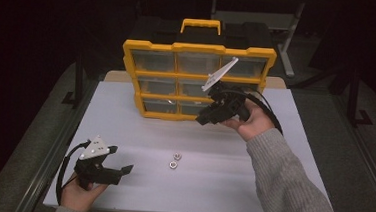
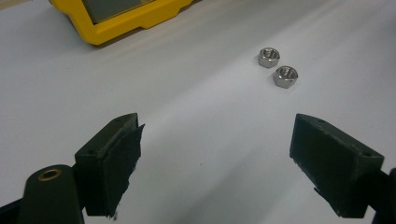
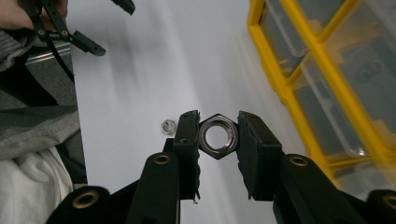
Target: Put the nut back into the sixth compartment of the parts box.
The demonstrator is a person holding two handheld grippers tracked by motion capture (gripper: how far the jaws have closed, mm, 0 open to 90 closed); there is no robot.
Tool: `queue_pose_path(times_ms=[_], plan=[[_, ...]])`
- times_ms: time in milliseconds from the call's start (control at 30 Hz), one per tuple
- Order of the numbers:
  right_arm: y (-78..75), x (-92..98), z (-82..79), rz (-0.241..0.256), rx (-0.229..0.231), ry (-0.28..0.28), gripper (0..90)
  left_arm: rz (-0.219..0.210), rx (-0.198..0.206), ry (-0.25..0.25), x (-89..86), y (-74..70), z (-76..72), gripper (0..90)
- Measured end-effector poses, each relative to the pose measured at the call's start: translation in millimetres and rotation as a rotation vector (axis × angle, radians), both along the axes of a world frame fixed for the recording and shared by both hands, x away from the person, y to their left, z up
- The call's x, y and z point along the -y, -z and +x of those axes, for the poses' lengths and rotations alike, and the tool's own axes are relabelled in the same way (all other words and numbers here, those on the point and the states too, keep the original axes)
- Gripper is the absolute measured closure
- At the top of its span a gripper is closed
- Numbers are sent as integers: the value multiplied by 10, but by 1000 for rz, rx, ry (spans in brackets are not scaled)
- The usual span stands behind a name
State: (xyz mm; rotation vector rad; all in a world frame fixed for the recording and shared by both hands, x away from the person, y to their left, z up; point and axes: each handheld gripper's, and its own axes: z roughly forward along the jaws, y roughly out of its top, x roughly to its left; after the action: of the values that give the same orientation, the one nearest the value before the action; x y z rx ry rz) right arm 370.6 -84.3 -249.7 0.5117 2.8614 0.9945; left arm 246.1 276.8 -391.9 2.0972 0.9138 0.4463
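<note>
- Right gripper view is showing the right gripper [image 3: 218, 135] clamping a large hex nut [image 3: 218, 136] between its two black jaws, the flats of the nut pressing against both pads and its threaded hole facing the camera.
- High view is showing that same gripper [image 1: 202, 119] being held by the person's right hand [image 1: 251, 121] above the white table [image 1: 271, 172], just in front of the lower right drawers of the yellow organiser box [image 1: 197, 81]; the clamped nut itself is too small to make out there.
- Two smaller nuts [image 1: 174, 161] are lying on the table near its middle, just beside each other, well apart from the box.
- Left gripper view is showing these two nuts [image 2: 278, 66] lying ahead of the left gripper [image 2: 217, 154], whose jaws are standing wide apart with nothing between them.
- The left gripper [image 1: 121, 174] is sitting low near the front left corner of the table, held by the left hand [image 1: 80, 193].
- A corner of the organiser box [image 2: 126, 18] is sitting at the top left of the left gripper view, and its clear drawers [image 3: 327, 84] are running along the right side of the right gripper view.
</note>
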Motion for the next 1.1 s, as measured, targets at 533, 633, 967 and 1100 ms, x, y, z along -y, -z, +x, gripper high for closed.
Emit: queue_pose_path(times_ms=[533,633,967,1100], plan=[[-312,472,207,12,5,147,686,1,0,0,4,1,1,160],[-307,565,255,-1,5,177,686,3,2,3,3,3,4,160],[-150,800,394,-38,-22,262,685,0,0,0,9,11,3,160],[-50,864,432,-45,-31,277,685,3,-8,0,7,12,3,160]])
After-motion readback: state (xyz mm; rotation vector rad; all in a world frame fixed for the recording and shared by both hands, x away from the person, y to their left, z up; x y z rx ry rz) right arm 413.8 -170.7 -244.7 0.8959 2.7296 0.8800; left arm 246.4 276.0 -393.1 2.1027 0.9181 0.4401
